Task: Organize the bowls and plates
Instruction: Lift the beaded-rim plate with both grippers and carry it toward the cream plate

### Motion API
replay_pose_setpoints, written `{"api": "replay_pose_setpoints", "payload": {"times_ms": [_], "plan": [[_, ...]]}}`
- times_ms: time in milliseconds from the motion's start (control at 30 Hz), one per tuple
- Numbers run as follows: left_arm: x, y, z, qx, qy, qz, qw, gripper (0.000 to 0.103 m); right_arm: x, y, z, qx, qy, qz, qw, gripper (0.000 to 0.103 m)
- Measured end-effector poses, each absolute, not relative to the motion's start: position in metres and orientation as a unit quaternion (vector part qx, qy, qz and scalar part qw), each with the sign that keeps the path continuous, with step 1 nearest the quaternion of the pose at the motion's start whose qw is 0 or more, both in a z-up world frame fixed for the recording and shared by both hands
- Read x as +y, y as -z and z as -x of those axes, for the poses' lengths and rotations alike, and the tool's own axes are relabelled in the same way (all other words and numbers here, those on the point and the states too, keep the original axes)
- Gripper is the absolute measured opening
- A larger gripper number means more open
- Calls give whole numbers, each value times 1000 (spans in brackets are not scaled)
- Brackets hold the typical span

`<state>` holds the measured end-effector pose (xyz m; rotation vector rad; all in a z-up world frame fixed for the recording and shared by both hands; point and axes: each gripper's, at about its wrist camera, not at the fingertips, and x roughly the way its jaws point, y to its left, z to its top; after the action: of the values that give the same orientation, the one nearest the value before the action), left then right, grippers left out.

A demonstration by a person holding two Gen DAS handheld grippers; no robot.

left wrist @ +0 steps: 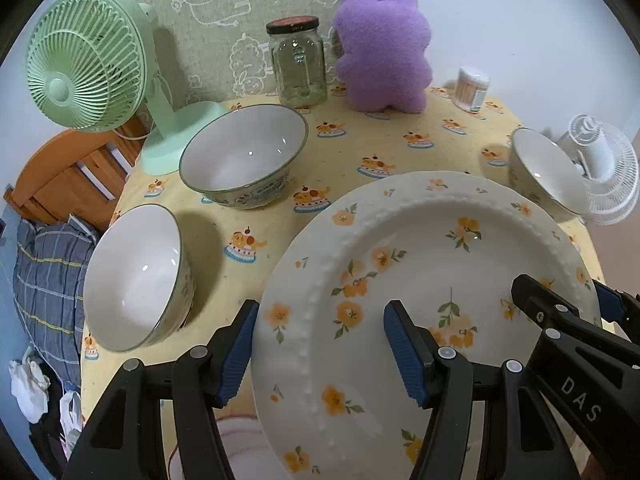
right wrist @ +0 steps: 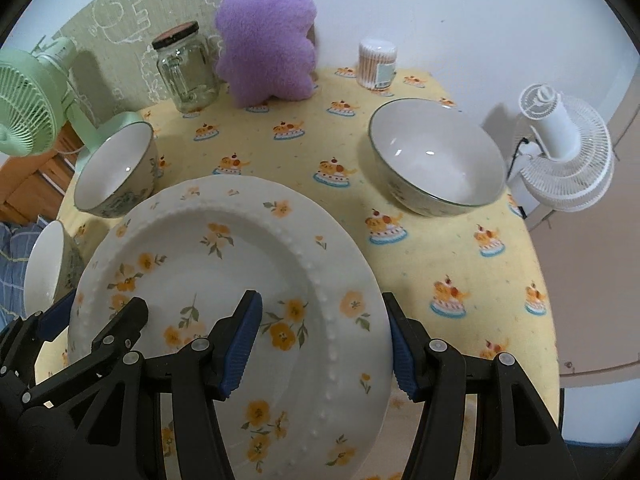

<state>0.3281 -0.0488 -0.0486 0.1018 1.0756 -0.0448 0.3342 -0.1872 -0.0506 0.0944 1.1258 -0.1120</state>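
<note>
Between both grippers, the plate (left wrist: 420,280) hangs above the table (right wrist: 460,272): left gripper (left wrist: 324,344) and right gripper (right wrist: 326,340) each straddle a rim, apparently clamping it. Uneven pulling risks a slip onto the bowl (right wrist: 436,156) ahead.

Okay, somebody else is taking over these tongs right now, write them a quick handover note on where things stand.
Left tongs: clamped on the left rim of the floral plate.
Right tongs: clamped on the same plate's right rim; the plate is tilted and looks lifted off the yellow tablecloth.
Three bowls sit apart on the cloth: near-left bowl, back-left bowl, right bowl.
Done: plate picked up.
Left: set the plate down, gather the bowls; none stacked yet.
</note>
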Motion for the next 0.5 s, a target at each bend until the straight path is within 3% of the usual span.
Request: {"api": "replay_pose_setpoints", "payload": {"times_ms": [500], "plan": [[-51,24,-248,494,74,-62,864,64,-191,16,-238,512,105,-64,850,63]]}}
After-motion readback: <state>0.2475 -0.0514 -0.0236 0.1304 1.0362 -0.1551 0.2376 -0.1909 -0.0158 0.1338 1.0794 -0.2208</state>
